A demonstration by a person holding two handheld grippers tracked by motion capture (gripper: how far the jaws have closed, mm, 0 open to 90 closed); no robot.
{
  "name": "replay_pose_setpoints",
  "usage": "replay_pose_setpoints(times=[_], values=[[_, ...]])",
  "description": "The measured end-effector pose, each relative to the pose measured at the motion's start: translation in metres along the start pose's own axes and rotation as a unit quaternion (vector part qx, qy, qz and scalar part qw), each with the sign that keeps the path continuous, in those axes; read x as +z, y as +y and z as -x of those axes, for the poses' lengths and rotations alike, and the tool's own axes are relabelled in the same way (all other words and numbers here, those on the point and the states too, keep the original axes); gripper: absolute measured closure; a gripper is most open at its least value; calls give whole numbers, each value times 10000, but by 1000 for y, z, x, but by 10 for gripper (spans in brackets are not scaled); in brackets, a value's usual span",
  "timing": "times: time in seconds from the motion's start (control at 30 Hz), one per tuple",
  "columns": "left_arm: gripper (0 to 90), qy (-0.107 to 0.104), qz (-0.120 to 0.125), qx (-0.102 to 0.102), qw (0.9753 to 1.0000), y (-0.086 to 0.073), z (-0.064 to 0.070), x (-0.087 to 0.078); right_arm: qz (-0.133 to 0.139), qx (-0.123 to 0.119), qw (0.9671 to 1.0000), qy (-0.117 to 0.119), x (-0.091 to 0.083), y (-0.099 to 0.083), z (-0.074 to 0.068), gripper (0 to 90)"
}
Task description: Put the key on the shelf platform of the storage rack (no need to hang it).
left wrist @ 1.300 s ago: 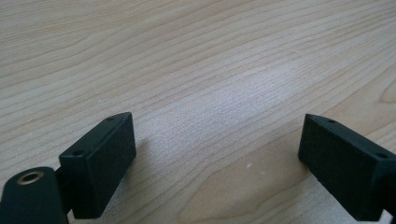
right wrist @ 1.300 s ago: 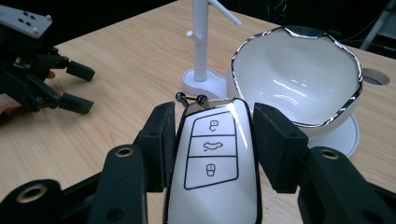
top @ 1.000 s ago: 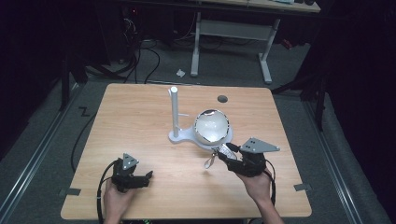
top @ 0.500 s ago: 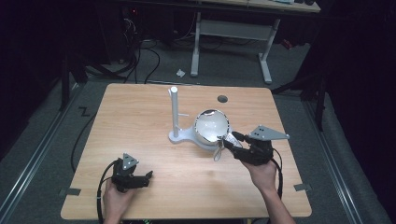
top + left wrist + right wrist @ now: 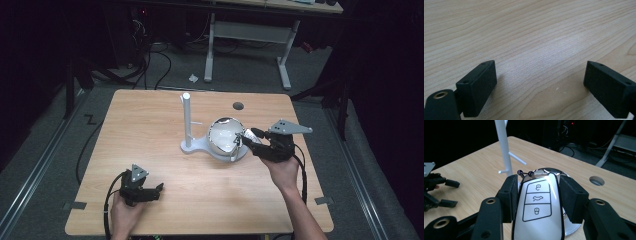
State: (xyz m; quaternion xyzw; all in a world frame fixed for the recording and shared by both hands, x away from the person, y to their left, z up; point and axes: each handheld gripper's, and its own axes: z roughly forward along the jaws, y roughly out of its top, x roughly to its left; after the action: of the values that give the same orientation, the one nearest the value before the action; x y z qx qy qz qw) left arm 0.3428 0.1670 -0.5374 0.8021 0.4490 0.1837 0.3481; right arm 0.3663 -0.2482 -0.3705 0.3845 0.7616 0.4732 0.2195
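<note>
My right gripper (image 5: 539, 180) is shut on a white car key fob (image 5: 537, 205) with three buttons. A small ring with two dark beads sticks out at the fob's far end. In the high view the right gripper (image 5: 247, 136) reaches in from the right, its tips over the right edge of a shiny silver bowl (image 5: 224, 132). The bowl sits on the base of a white stand (image 5: 192, 146) with an upright post (image 5: 186, 120) and thin pegs. My left gripper (image 5: 159, 191) rests open on the table near the front left; bare wood lies between its jaws (image 5: 540, 72).
The wooden table (image 5: 150, 130) has a round cable hole (image 5: 238, 106) at the back right. Dark floor, cables and a desk frame lie beyond the far edge. The left gripper (image 5: 450, 192) also appears far left in the right gripper view.
My right gripper has moved away from the person and slightly right, carrying the key fob up to the silver bowl's right side. The left gripper has stayed put.
</note>
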Motion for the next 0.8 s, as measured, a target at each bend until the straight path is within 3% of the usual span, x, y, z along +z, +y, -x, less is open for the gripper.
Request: replay_pose_setpoints(times=[0.8], values=[[122, 9, 11, 0, 10000, 0, 1, 0, -146, 127, 9997, -139, 33, 19, 13, 515]])
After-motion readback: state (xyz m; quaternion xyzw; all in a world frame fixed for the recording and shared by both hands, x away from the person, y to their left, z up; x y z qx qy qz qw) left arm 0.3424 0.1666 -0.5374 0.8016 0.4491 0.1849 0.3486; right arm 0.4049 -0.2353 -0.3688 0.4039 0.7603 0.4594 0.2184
